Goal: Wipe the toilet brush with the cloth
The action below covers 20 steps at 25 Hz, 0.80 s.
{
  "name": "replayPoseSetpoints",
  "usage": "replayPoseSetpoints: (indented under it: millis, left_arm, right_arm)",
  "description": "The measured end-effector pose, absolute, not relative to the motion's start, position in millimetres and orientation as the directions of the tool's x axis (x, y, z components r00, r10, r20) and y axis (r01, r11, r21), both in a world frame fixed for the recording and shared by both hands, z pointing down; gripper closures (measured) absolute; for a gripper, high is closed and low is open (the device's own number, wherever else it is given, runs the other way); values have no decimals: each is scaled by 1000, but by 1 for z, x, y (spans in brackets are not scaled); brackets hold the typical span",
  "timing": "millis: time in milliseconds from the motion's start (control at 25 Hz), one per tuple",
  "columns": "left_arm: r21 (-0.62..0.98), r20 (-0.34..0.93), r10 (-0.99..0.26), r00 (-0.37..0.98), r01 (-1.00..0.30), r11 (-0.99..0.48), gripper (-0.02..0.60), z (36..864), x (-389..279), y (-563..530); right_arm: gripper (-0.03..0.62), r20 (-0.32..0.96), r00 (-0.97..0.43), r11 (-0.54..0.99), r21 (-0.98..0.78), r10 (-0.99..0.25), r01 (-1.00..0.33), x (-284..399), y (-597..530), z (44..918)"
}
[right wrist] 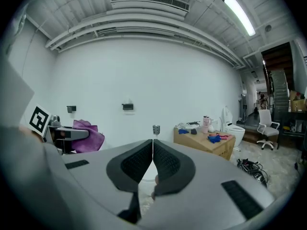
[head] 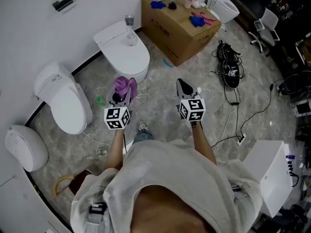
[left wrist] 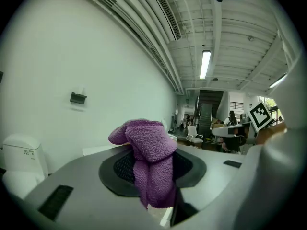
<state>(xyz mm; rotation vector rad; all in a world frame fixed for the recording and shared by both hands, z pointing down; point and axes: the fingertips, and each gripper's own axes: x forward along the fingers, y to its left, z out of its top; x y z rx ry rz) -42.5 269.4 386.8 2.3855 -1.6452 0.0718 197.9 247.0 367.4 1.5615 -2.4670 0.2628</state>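
Note:
My left gripper (head: 121,97) is shut on a purple cloth (head: 125,87), which bunches up above the jaws. In the left gripper view the cloth (left wrist: 149,145) fills the gap of the left gripper (left wrist: 154,169) and droops forward. Beside it my right gripper (head: 181,83) is held at the same height, shut, with nothing in it; in the right gripper view its pads (right wrist: 165,163) meet at the tips. A small clear and grey object (head: 129,21) stands at the back of the nearest white toilet (head: 122,52). I cannot make out a toilet brush for certain.
Two more white toilets (head: 64,100) (head: 24,148) line the curved wall on the left. A cardboard box (head: 176,22) with cups and cloths on it stands ahead on the right. Black cables (head: 230,72) lie on the marble floor, and a white cabinet (head: 268,174) stands at the right.

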Motion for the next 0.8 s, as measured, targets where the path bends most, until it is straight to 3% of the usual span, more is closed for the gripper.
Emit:
replayPoseSetpoints:
  millis: [440,800]
  left_arm:
    - [188,169,-904,392,-914,-361,434,395,-92,162]
    - [187,197,-889,414,-906,-380,434,411,-93,119]
  right_arm:
    - [563,290,-390,407,-2,-874,-914,149,150,367]
    - [563,325,-364,376,-29,-873,-926,151,118,391]
